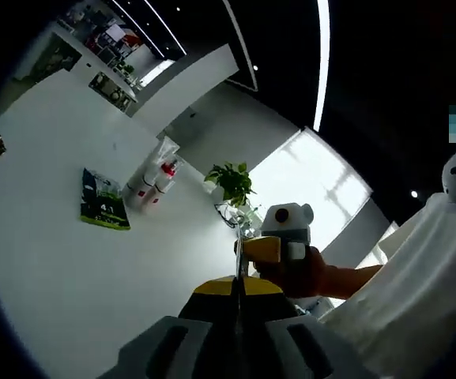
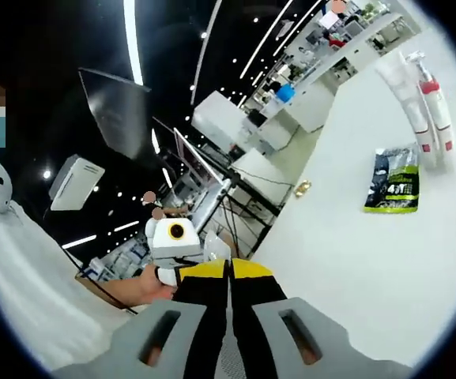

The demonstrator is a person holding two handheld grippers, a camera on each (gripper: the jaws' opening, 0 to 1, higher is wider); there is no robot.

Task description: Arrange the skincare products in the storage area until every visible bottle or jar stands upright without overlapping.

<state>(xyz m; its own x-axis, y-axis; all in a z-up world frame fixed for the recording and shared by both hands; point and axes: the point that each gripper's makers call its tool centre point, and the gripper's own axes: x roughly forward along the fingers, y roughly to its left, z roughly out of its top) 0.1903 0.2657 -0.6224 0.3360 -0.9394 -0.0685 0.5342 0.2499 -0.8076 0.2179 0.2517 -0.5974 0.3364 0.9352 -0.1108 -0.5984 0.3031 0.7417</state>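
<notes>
On white table (image 2: pixel 346 260) — bottles (image 2: pixel 425 103) upright

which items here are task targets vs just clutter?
Job:
white tube with red base
clear bottle with red pump collar
(both lying on the white table)

Lying about:
green-and-black flat sachet
small gold object
potted green plant
</notes>
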